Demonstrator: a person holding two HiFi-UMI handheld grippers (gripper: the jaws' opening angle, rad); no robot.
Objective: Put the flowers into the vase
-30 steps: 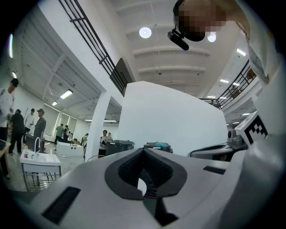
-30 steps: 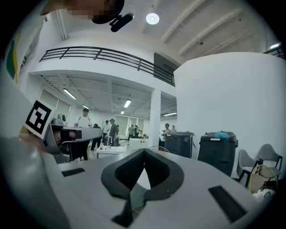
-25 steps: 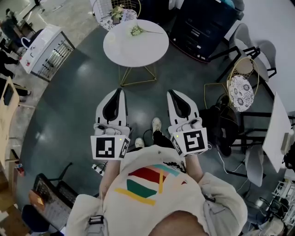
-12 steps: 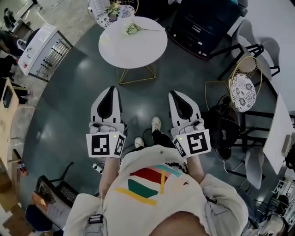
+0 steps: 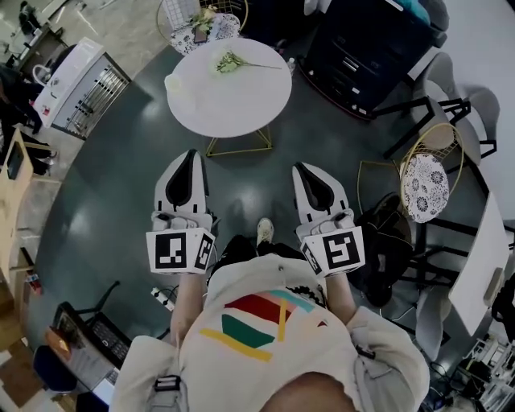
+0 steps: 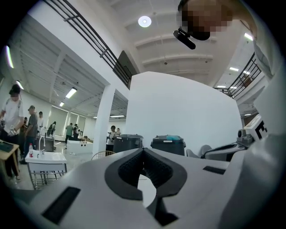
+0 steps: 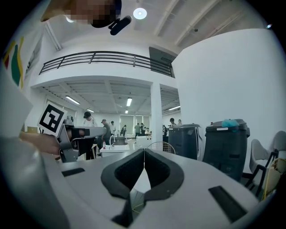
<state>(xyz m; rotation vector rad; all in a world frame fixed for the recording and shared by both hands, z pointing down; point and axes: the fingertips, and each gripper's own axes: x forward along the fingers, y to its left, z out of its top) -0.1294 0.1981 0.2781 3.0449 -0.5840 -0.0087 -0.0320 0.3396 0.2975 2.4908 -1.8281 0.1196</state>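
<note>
A flower (image 5: 229, 63) with a pale head and a long thin stem lies on the far side of the round white table (image 5: 233, 100). A pale whitish object (image 5: 172, 83) at the table's left edge may be the vase; I cannot tell for sure. My left gripper (image 5: 191, 154) and right gripper (image 5: 302, 167) are held side by side above the dark floor, pointing at the table and short of its near edge. Both are shut and hold nothing. The left gripper view shows my left gripper (image 6: 143, 150) with pads together, and the right gripper view shows my right gripper (image 7: 144, 151) likewise.
Behind the table stands a wire chair (image 5: 201, 20) with things on its seat. Dark bins (image 5: 362, 56) stand at the back right. At the right are a gold chair with a patterned cushion (image 5: 424, 181) and a black bag (image 5: 386, 241). A white cart (image 5: 76, 84) stands left.
The table has come closer and lower in the head view as the person steps toward it. Both grippers have moved forward with the body, still shut and empty.
</note>
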